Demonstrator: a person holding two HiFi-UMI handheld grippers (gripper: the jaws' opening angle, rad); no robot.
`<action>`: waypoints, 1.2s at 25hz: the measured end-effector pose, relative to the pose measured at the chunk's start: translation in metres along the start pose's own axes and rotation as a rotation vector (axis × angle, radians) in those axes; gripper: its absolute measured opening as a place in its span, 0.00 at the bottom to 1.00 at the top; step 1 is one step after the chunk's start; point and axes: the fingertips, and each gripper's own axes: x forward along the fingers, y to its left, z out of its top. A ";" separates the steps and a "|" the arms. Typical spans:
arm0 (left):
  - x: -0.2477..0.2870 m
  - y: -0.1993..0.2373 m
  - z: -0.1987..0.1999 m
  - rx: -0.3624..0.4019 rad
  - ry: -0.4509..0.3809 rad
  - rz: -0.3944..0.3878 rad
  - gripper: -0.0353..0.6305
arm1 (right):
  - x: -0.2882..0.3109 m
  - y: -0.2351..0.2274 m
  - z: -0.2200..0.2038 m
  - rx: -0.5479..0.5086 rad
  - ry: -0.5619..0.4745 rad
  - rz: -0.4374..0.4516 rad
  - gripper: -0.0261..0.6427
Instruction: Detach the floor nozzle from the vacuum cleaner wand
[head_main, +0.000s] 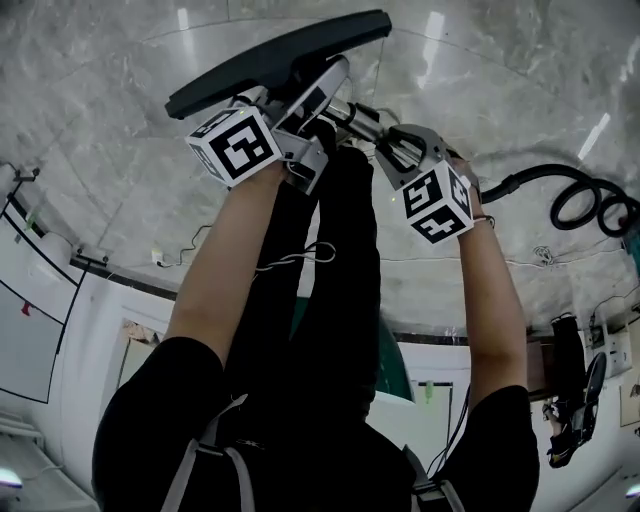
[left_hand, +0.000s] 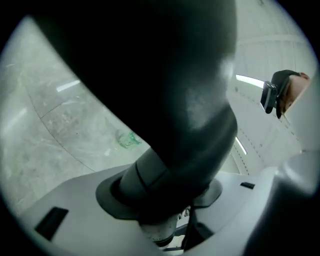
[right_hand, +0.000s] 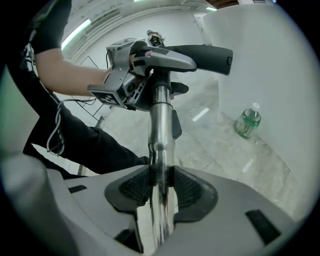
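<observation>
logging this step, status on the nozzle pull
left claw open round floor nozzle neck. right claw shut on wand. floor nozzle still on wand. green bottle well clear.

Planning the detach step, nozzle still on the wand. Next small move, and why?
Probably close the left hand-held gripper on the nozzle neck: its jaws stand wide with the neck between them, the right hand-held gripper clamps the metal wand, and the floor nozzle is still attached. Both parts likely need a firm hold before pulling apart.
</observation>
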 end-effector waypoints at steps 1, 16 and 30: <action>0.000 -0.002 -0.003 0.022 0.015 -0.011 0.39 | -0.002 0.004 -0.001 0.014 -0.009 0.018 0.29; -0.001 -0.019 -0.012 0.210 0.141 -0.063 0.25 | 0.006 0.007 0.007 0.026 -0.051 0.291 0.29; 0.001 -0.023 -0.038 0.214 0.252 -0.106 0.26 | 0.039 0.028 0.031 0.091 -0.089 0.469 0.30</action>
